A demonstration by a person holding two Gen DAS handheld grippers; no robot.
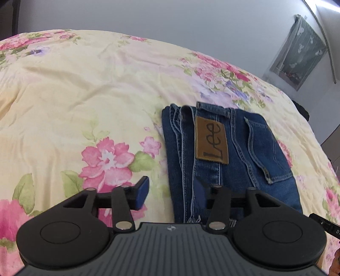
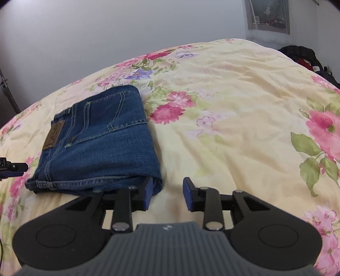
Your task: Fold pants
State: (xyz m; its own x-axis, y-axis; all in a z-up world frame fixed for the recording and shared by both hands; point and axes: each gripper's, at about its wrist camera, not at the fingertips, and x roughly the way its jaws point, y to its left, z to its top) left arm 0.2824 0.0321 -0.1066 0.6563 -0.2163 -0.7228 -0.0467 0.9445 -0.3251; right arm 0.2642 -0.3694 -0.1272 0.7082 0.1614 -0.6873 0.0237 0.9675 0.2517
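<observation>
Blue jeans (image 1: 240, 152) lie folded in a compact stack on the flowered bedspread (image 1: 85, 95), with a brown leather patch (image 1: 211, 141) facing up. My left gripper (image 1: 171, 194) stands open above the stack's near left edge; its right pad overlaps the denim in view and its left pad is over the bedspread. In the right wrist view the jeans (image 2: 102, 144) sit to the left. My right gripper (image 2: 167, 195) is open with only bedspread (image 2: 233, 106) between its pads; its left pad is next to the stack's near right corner. Nothing is held.
The bed ends at a pale wall (image 1: 170, 19) behind. A framed picture or window (image 1: 297, 53) hangs at the right. Dark clothes (image 2: 306, 57) lie at the bed's far right edge. The other gripper's tip shows at the frame edges (image 2: 12, 166) (image 1: 325, 225).
</observation>
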